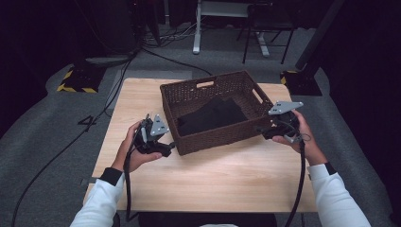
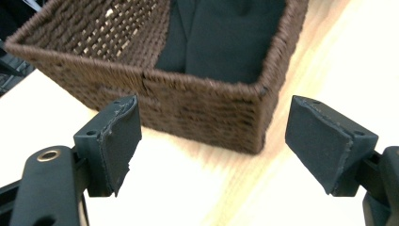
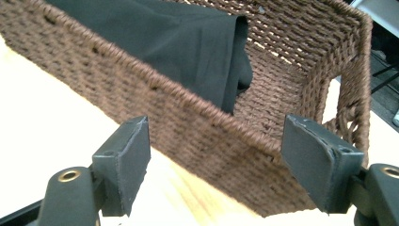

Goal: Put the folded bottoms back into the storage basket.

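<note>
Basket between two empty grippers, one at each near corner.

The wicker basket [image 1: 215, 111] sits mid-table, long axis running left-right and skewed a little, with a folded black cloth [image 1: 212, 116] inside. The left gripper [image 1: 166, 147] points at the basket's near-left corner, just beside it; the right gripper [image 1: 265, 132] is just beside the near-right corner. Both sets of jaws stand apart, holding nothing. Neither hand is clearly nearer; lifting likely needs both on the short ends.
</note>
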Motion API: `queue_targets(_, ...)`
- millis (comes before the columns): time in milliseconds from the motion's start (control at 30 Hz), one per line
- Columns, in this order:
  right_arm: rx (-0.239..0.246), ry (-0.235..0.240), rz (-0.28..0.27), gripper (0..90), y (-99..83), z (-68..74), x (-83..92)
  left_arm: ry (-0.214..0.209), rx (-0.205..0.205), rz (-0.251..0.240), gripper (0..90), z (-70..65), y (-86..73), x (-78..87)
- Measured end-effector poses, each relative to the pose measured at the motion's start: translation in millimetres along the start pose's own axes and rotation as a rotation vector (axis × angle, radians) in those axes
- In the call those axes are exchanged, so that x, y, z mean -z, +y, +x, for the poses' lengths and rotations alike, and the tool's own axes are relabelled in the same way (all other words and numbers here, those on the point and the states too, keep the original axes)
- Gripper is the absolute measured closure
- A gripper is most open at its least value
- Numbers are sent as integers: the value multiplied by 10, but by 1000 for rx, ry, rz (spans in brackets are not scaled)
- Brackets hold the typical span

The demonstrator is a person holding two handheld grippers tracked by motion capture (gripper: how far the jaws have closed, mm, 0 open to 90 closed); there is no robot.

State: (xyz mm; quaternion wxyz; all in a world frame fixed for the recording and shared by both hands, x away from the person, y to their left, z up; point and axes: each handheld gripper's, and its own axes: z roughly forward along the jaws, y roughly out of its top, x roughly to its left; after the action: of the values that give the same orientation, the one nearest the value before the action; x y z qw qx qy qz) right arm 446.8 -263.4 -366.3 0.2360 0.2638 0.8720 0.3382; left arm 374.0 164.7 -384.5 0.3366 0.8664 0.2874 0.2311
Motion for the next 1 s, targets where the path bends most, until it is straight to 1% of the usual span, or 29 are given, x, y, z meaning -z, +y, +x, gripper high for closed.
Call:
queue_targets(33,0,-3,0,248,-25,12,8,0,0,3,197,-20,-29,10)
queue_targets(100,19,-20,4,249,-89,49,24,5,-12,15,196,-57,-92,12)
queue_targets(200,15,-32,12,243,-171,88,32,26,-34,56,194,-91,-196,-22)
queue_targets(267,22,-37,11,242,-227,105,38,19,-27,76,194,-95,-270,-48)
queue_targets(333,12,-39,13,240,-294,124,41,28,-31,92,194,-101,-339,-69)
queue_targets(367,13,-43,13,238,-322,132,41,26,-26,93,194,-103,-374,-73)
queue_targets(400,13,-48,17,237,-350,142,42,21,-27,96,194,-104,-416,-76)
queue_targets(500,16,-57,26,235,-451,174,48,22,-32,107,195,-132,-522,-78)
queue_targets(533,14,-66,29,235,-495,184,47,23,-31,109,195,-138,-549,-83)
queue_targets(600,2,-64,31,236,-557,195,49,24,-29,120,195,-147,-616,-97)
queue_targets(667,-15,-64,28,235,-643,212,47,32,-4,116,197,-152,-695,-133)
queue_targets(767,-20,-72,40,231,-744,231,43,45,-1,142,196,-176,-821,-209)
queue_targets(833,-43,-69,44,231,-841,245,40,39,19,136,196,-180,-889,-232)
queue_targets(900,-51,-73,56,231,-918,259,38,36,42,130,196,-186,-961,-251)
queue_targets(1000,-64,-73,73,229,-1077,295,28,25,62,128,196,-186,-1034,-249)
